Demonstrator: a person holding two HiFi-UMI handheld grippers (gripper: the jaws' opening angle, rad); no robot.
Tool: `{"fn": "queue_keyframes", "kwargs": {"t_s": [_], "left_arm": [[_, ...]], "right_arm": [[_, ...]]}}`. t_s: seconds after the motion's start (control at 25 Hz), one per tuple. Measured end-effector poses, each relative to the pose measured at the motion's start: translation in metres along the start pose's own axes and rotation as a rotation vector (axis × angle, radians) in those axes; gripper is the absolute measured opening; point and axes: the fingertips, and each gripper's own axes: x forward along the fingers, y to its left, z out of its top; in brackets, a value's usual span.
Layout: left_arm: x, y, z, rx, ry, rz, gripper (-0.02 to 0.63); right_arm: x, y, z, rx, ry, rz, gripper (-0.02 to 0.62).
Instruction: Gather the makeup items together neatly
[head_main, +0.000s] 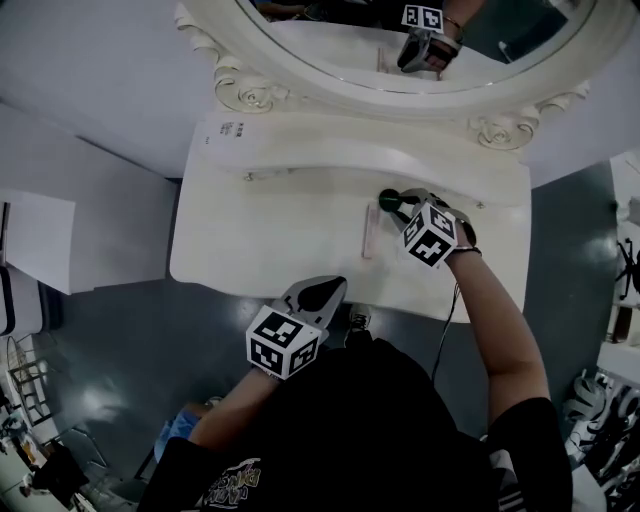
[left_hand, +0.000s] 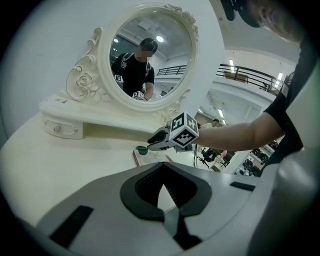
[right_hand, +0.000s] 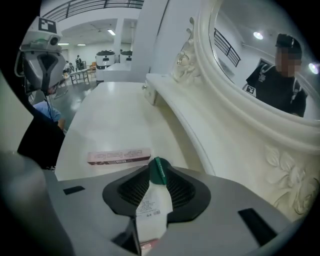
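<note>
My right gripper has its pads a little way apart. A white tube with a green cap stands between them. I can see bare ribbed pad on each side of the tube, so I think the pads sit loose round it and do not squeeze. The cap sticks out past the tips and points down at the table. It looks very close to the top, but I cannot tell if it touches.

I think the tube is light and soft. It will squash if I pinch hard, and its smooth skin may slip. The best place to hold it is the flat, wide part near the sealed end, not the hard round cap.

Just past the cap lies a long pink box, flat on the table, near the tube but apart from it. It looks like thin card, so it should be light and easy to dent. I would take it across its narrow sides, near the middle, so it does not swing.

Beyond that is the raised shelf under the round mirror.

My left gripper hangs at the near edge of the table, well away from both things. Its pads are close together with only a thin slit, and nothing is in them.
</note>
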Motion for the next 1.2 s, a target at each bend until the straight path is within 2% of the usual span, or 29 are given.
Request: {"fn": "queue_keyframes", "kwargs": {"t_s": [0.52, 0.84, 0.96, 1.2], "left_arm": [[-0.002, 0.028, -0.006, -0.064, 0.015, 0.008, 0.008], [-0.002, 0.034, -0.006, -0.075, 0.021, 0.008, 0.008], [-0.002, 0.033, -0.005, -0.071, 0.022, 0.005, 0.008], [-0.005, 0.029, -0.004, -0.057, 0.023, -0.011, 0.008]], "right_arm": [[0.039, -0.01, -0.009, 0.053, 0.083, 0.071, 0.107], [0.043, -0.004, -0.01, 0.063, 0.08, 0.14, 0.052], [0.041, -0.005, -0.01, 0.061, 0.077, 0.13, 0.031], [0.026, -0.006, -0.005, 0.098, 0.046, 0.085, 0.029]]}}
